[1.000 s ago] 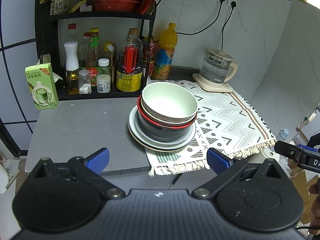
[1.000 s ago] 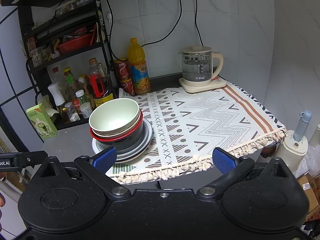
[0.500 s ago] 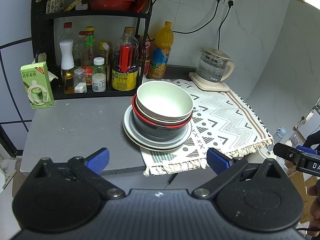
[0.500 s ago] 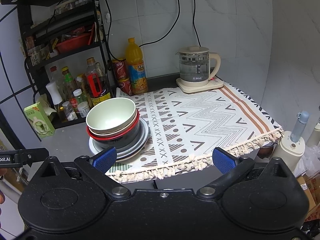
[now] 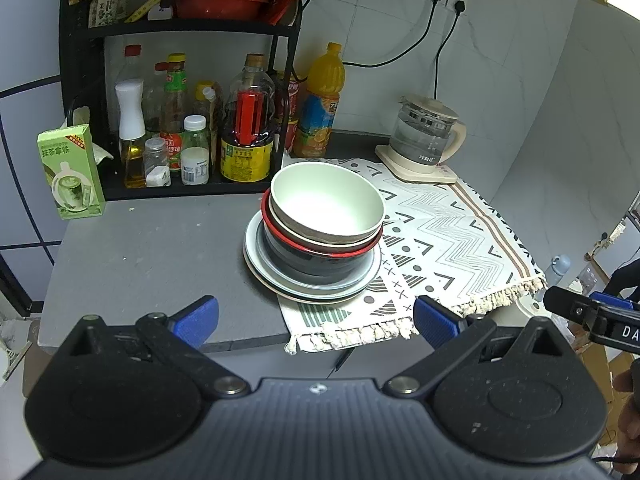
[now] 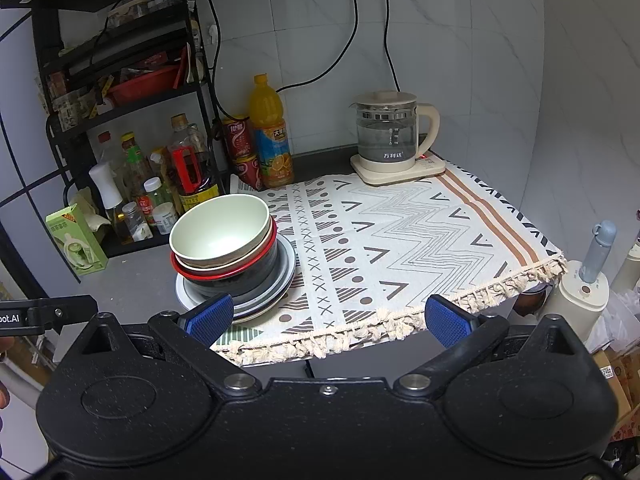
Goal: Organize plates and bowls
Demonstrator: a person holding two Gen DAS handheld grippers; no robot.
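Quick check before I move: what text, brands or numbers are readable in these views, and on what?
"万利达": glass kettle, on its front.
"抹茶拿铁": green carton.
"大湖": orange juice bottle, label top.
"DA": part of the right tool, cut off by the frame edge.
"oot.AI": part of the left tool, cut off.
"2402": sticker on a cardboard box.
Sauce bottle and red can labels: too small to read.

At about nine o'clock from the frame's middle, a pale green round bowl [image 6: 219, 229] nests in a red-rimmed black bowl [image 6: 236, 274] on stacked grey plates [image 6: 286, 270], straddling the edge of a patterned fringed cloth [image 6: 400, 236]. The black right gripper with blue pads [image 6: 327, 318] hangs at six o'clock, jaws wide apart and empty. A glass kettle on a cream base [image 6: 390, 138] stands at one o'clock.
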